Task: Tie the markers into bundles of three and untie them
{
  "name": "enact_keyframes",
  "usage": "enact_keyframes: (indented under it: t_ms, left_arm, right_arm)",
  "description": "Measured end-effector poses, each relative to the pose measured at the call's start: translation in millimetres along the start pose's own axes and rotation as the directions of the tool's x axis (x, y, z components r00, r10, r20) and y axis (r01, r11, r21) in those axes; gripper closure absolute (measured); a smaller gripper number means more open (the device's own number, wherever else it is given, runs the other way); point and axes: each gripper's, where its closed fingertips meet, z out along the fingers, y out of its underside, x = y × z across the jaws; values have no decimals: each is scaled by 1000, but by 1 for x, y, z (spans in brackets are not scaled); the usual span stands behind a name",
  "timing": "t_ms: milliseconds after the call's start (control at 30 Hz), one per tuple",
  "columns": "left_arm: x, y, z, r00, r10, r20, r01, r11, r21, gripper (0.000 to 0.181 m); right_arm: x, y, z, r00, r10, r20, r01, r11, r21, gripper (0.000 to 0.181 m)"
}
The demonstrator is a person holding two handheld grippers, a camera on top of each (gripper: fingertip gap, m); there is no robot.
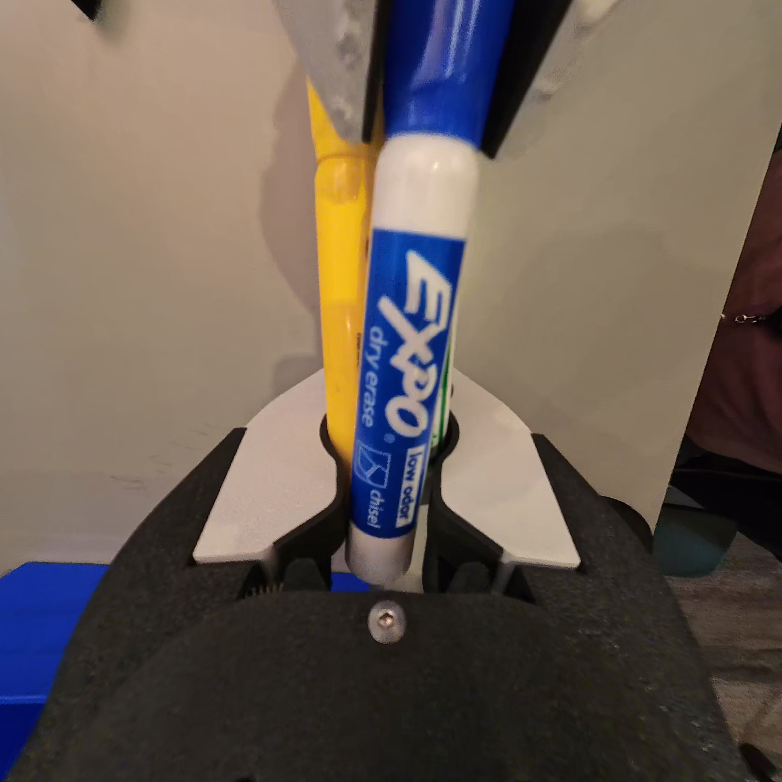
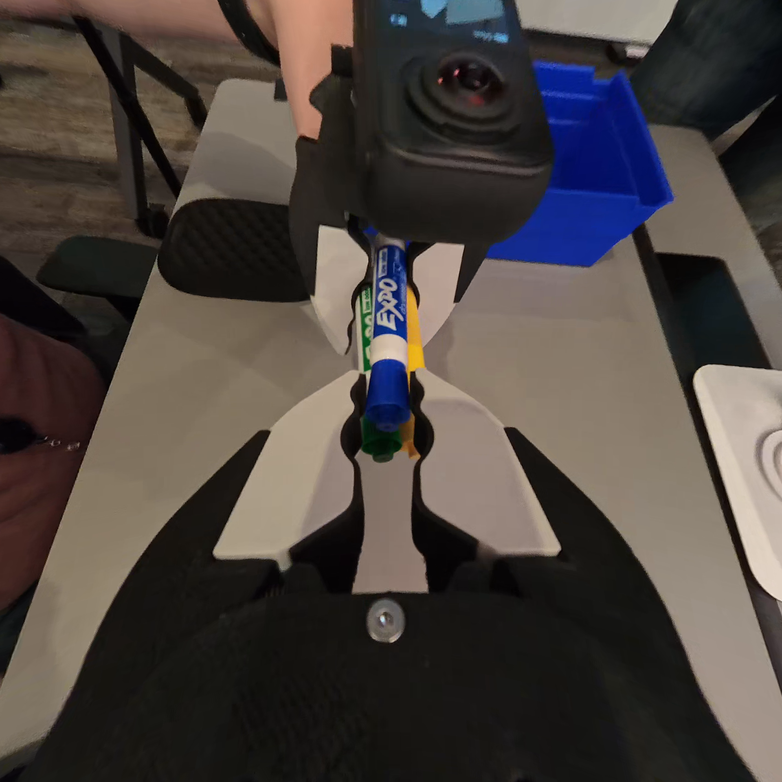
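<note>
Three markers lie side by side as a bundle held off the table between both grippers: a blue marker (image 1: 406,338) (image 2: 389,321), a yellow highlighter (image 1: 338,275) (image 2: 414,338) and a green marker (image 1: 444,397) (image 2: 378,444), which is mostly hidden in the left wrist view. My left gripper (image 1: 391,381) (image 2: 385,330) is shut on the barrel ends. My right gripper (image 2: 387,381) (image 1: 427,106) faces it and is shut on the cap ends. The two grippers' fingertips nearly meet.
A grey table (image 2: 550,359) lies below. A blue bin (image 2: 592,169) (image 1: 25,634) stands behind the left gripper. A white pad (image 2: 740,465) lies at the right edge. A black chair (image 2: 228,249) and a person in dark red (image 2: 34,423) (image 1: 753,296) are beside the table. My right fingertips sit around 9 cm from my left ones.
</note>
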Motion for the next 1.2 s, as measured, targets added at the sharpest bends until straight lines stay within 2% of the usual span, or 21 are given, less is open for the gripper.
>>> enact_keyframes:
  t_ms: [100, 167, 233, 300, 367, 467, 700, 800, 867, 933, 967, 1000, 1067, 1133, 1200]
  left_arm:
    - [0, 1, 0, 1000, 12, 8, -12, 1000, -27, 138]
    - [1, 1, 0, 1000, 11, 1, -10, 1000, -27, 138]
    - [0, 1, -2, 1000, 11, 2, -11, 1000, -26, 138]
    - [1, 1, -3, 1000, 12, 2, -12, 1000, -26, 138]
    - [1, 1, -4, 1000, 15, 4, -15, 1000, -26, 138]
    - [1, 2, -4, 1000, 26, 12, -25, 999, -33, 138]
    - [2, 0, -7, 999, 29, 15, -29, 999, -18, 138]
    - [-4, 7, -9, 999, 25, 48, -23, 999, -39, 138]
    - [-5, 14, -10, 998, 13, 54, -10, 999, -49, 138]
    - [-8, 24, -12, 998, 7, 68, -2, 997, -77, 138]
    - [-8, 28, -13, 998, 4, 69, 3, 996, -92, 138]
    - [-9, 32, -14, 998, -1, 69, 8, 995, -103, 138]
    - [-12, 35, -15, 997, -10, 71, 18, 993, -113, 138]
    - [-14, 35, -16, 997, -11, 74, 20, 993, -119, 138]
    - [-15, 34, -15, 997, -12, 75, 22, 992, -123, 138]
  right_arm:
    - [0, 5, 5, 1000, -1, 14, 2, 998, -70, 160]
    - [0, 4, 6, 1000, 6, 24, -4, 997, -72, 155]
    - [0, 1, 5, 999, 20, 30, -19, 999, -47, 149]
    - [1, -2, 1, 999, 34, 39, -33, 999, -13, 153]
    - [3, -5, -4, 998, 48, 42, -49, 999, 22, 164]
    - [4, -7, -7, 995, 74, 68, -78, 995, 56, 169]
    - [4, -13, -18, 986, 103, 134, -126, 976, 176, 164]
    - [28, -16, -53, 994, 109, 12, -108, 949, 296, 162]
    - [62, 16, -77, 971, 171, -166, -128, 961, 247, 159]
    - [100, 73, -98, 907, 216, -360, -193, 976, 100, 151]
    - [114, 100, -105, 876, 251, -412, -255, 966, 47, 151]
    - [120, 121, -106, 864, 283, -417, -310, 951, 2, 151]
    - [118, 151, -94, 901, 250, -355, -312, 941, -129, 154]
    - [119, 180, -79, 942, 101, -320, -209, 923, -324, 153]
    - [127, 205, -66, 959, -49, -280, -95, 872, -480, 153]
